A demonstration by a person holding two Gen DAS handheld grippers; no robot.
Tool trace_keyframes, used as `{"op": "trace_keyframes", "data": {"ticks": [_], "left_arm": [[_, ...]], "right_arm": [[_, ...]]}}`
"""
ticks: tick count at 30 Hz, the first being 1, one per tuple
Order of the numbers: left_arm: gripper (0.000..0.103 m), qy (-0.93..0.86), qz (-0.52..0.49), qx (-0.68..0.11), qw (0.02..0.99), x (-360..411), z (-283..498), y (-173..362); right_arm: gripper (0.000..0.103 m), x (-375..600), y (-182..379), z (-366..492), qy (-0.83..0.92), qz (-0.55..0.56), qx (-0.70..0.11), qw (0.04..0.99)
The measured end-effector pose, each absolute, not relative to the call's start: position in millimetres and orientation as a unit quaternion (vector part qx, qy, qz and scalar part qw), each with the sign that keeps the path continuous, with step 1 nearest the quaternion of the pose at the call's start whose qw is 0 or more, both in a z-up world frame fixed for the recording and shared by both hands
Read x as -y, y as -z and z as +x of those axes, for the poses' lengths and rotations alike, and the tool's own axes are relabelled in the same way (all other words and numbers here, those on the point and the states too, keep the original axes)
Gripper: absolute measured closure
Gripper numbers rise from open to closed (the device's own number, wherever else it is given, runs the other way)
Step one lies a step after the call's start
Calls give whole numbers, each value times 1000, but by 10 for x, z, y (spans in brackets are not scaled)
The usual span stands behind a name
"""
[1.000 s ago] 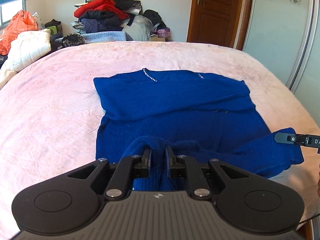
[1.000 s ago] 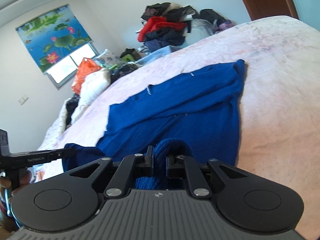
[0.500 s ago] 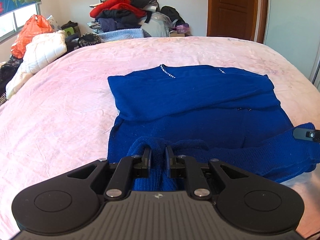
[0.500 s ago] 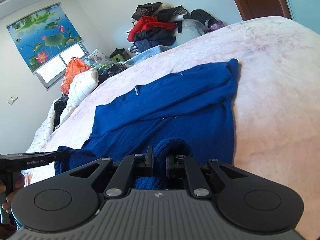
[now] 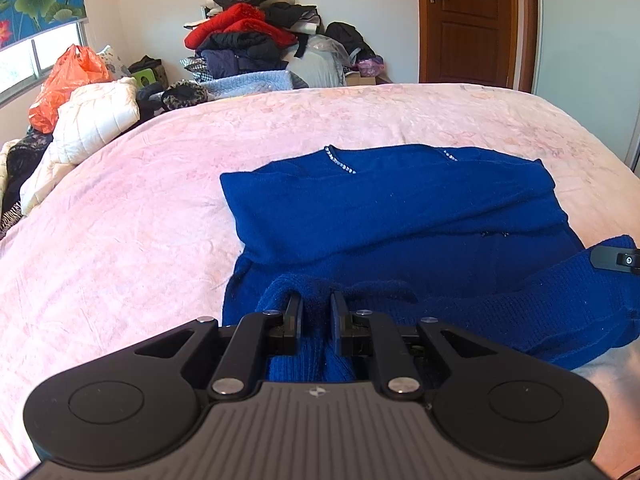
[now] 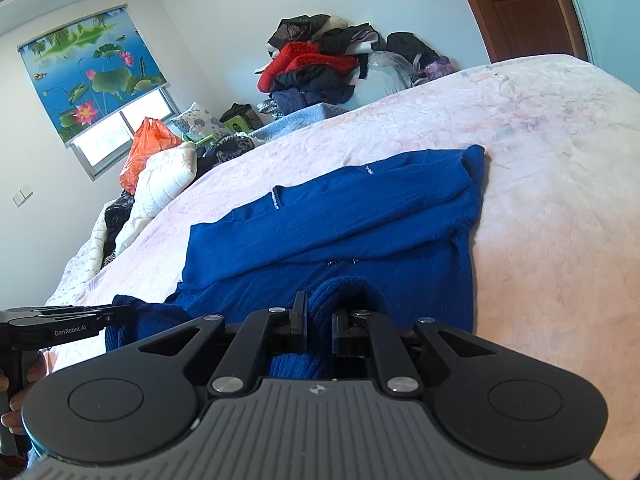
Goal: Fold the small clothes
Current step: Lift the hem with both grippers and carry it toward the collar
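Observation:
A blue knit sweater (image 5: 392, 208) lies on the pink bed (image 5: 120, 240), collar toward the far side, sleeves folded across the chest. My left gripper (image 5: 316, 304) is shut on the sweater's hem at its left corner, lifted off the bed. My right gripper (image 6: 318, 308) is shut on the hem at the right corner, with the sweater (image 6: 340, 220) stretching away from it. The right gripper's tip shows at the right edge of the left wrist view (image 5: 616, 258); the left gripper shows at the left of the right wrist view (image 6: 68, 324).
A pile of clothes (image 5: 256, 44) stands beyond the bed's far edge. A white quilt (image 5: 92, 120) and an orange bag (image 5: 68, 80) lie at the left. A brown door (image 5: 468, 20) is at the back right. Pink bed surface surrounds the sweater.
Both grippers have carried the held hem forward toward the collar, and the sweater body sits closer and more to the right in the left wrist view. Both grips are unchanged.

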State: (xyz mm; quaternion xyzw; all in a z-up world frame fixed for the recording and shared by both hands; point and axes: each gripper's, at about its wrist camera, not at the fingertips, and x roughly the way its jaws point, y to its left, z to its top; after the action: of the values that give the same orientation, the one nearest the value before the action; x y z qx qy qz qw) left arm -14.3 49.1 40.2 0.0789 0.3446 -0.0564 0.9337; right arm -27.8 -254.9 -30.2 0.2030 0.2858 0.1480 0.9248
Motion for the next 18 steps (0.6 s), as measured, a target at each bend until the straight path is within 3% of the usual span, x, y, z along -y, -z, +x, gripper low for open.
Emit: {"op": "trace_keyframes", "data": {"ticks": [18], "left_arm": [[90,19,102,-296,950,-438,79,-645]], "right_arm": [[89,2534,104,-27,-143,194,-258,936]]}}
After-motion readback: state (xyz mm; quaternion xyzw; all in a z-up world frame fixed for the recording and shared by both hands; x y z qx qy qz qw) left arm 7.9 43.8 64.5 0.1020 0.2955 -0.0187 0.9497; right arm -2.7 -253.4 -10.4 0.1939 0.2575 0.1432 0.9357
